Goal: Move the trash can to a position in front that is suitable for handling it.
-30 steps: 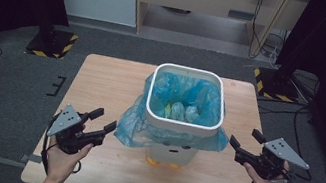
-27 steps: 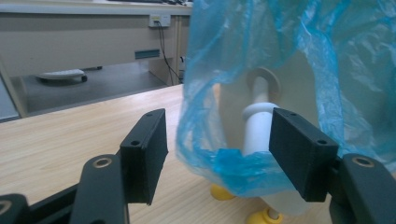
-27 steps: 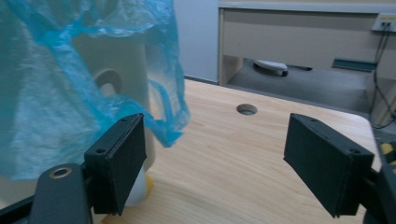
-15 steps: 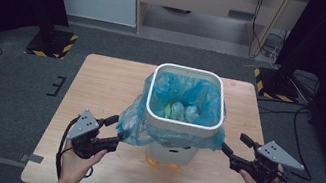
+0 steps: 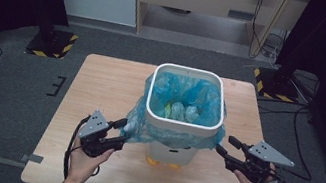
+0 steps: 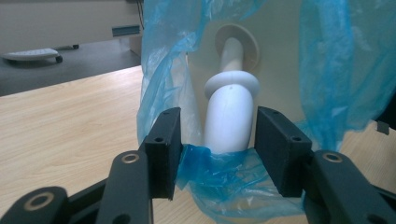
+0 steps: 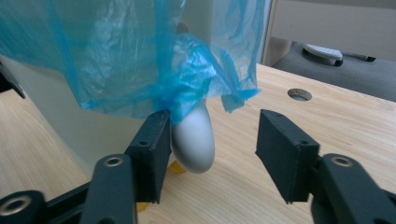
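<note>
Bin: white, square-mouthed plastic waste bin (image 5: 178, 147) with a crumpled blue plastic liner bag (image 5: 185, 98) draped over its rim, standing upright near the middle of the pale wooden table (image 5: 101, 85), a little toward the near edge.

Handles: one rounded white plastic side handle (image 6: 229, 119) on the bin's left wall and its twin (image 7: 194, 137) on the right wall, each hanging with its long axis roughly vertical and half veiled by the liner.

Left gripper (image 5: 119, 132): jaws apart and just been closing, the left handle and a fold of blue liner between the pads (image 6: 164, 149); no pad seen pressing on the handle.

Right gripper (image 5: 226, 147): jaws apart, likewise just been closing; the right handle lies against or just beside one pad (image 7: 152, 144) (contact cannot be told) and well apart from the other.

Relation: each handle lies straight ahead of its own gripper, so the bin sits between the two hands. The left looks better centred; the right would probably need a small sideways shift before clamping.
</note>
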Motion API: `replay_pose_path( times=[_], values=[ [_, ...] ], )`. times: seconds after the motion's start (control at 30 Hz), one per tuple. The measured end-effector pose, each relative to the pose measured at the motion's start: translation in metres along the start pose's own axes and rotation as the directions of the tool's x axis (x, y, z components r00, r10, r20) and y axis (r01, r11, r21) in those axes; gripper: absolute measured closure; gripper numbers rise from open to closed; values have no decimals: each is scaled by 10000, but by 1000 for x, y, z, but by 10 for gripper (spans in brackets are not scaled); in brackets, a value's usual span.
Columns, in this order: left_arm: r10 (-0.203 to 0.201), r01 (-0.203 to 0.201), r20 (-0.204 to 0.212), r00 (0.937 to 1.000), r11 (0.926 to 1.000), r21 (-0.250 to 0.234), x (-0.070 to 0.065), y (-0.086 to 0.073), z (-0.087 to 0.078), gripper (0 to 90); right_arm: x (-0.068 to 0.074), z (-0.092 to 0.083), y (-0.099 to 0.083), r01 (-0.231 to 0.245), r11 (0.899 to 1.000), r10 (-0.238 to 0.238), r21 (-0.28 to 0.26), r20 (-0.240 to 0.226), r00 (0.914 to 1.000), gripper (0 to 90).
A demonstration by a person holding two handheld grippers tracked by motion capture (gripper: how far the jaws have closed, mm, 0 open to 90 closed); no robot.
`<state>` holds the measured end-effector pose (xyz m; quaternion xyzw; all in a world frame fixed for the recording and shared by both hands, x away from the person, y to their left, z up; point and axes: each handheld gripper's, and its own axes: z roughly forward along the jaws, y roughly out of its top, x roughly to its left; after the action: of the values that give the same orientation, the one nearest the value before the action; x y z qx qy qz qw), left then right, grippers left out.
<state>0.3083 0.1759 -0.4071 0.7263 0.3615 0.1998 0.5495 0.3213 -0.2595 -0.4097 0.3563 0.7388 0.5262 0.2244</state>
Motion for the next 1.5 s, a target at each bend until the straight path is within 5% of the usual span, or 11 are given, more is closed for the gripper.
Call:
replay_pose_path(
  times=[0.3, 0.63, 1.07, 1.5],
  values=[
    [-211, 206, 217, 9995, 9996, 198, 1, -3, 3, 598, -1, 2, -2, -111, 9999, 107, -92, -400, 9991, 540],
    [15, -22, 350, 9994, 9998, 221, -1, -1, 5, 665, 0, 4, -4, -110, 9997, 97, -208, -644, 9979, 634],
    [289, -289, 14, 9996, 9992, 290, -1, 1, 4, 675, 5, 7, -4, 76, 9999, -87, -131, -834, 9965, 663],
    [203, -194, -426, 9989, 9996, 226, 16, 3, 3, 673, 16, 22, -3, 163, 9993, -190, -350, -774, 9968, 668]
  ],
)
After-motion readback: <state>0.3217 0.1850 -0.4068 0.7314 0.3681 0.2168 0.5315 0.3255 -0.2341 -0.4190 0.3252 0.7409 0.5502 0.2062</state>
